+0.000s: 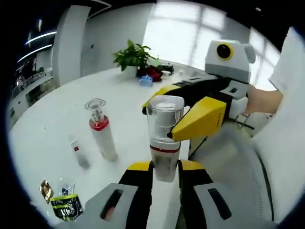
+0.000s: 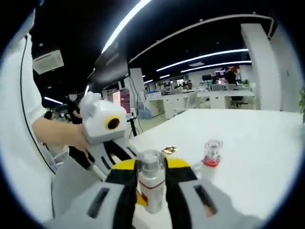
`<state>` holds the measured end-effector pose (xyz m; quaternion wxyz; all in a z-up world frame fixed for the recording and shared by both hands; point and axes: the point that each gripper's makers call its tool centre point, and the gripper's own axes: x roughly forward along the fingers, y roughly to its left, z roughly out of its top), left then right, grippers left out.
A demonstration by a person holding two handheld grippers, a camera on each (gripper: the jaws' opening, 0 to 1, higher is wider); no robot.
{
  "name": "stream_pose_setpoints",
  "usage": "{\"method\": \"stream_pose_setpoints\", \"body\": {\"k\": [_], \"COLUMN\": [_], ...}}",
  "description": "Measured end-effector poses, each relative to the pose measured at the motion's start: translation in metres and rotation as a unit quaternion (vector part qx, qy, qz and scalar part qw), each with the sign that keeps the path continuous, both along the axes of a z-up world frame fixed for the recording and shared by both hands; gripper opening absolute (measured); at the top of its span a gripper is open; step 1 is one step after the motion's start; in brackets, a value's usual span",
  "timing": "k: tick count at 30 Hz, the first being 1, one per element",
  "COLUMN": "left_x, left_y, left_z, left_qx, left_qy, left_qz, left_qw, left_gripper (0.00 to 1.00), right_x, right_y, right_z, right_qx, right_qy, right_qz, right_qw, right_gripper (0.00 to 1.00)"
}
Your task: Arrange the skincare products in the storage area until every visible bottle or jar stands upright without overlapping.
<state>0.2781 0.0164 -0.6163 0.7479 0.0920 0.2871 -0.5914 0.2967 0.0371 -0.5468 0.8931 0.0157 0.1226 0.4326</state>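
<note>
My left tongs [image 1: 165, 168] were closed on a bottle [image 1: 164, 138], jaws pressing its lower body just below the red band, bottle upright with its clear cap on top. My right tongs [image 1: 178, 112] came in from the right, yellow jaws set either side of that clear cap; whether they pinched it, I could not tell. In the right gripper view the same bottle [image 2: 151, 183] stood between my right tongs [image 2: 151, 179], jaws narrowly apart, close on its sides. A second bottle [image 1: 101, 129], red-collared, stood upright on the white tabletop [image 1: 57, 119], well apart. A small tube [image 1: 79, 153] lay near it. Sachets [image 1: 64, 202] lay at the near edge.
</note>
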Motion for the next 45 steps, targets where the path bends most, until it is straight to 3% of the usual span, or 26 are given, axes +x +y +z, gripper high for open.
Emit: {"method": "stream_pose_setpoints", "body": {"k": [12,25,28,45], "left_x": [0.014,0.025,0.031,0.054], "left_y": [-0.005,-0.014,-0.014,-0.019], "left_z": [-0.046,-0.085,-0.093,-0.091], "left_qx": [0.061,0.077,0.089,0.082], "left_qy": [-0.029,-0.032,-0.049,-0.062], "left_qz": [-0.059,-0.081,-0.088,-0.088], "left_qw": [0.996,0.9932,0.9909,0.9908], "left_gripper": [0.17,0.17,0.17,0.17], "right_x": [0.011,0.02,0.022,0.046], "right_y": [-0.008,-0.019,-0.019,-0.024], "right_z": [-0.046,-0.089,-0.094,-0.097], "right_qx": [-0.06,-0.098,-0.105,-0.112], "right_qy": [0.032,0.06,0.065,0.057], "right_qz": [-0.004,-0.006,-0.006,-0.019], "right_qw": [0.9976,0.9934,0.9923,0.9919], "right_gripper": [0.21,0.21,0.21,0.22]}}
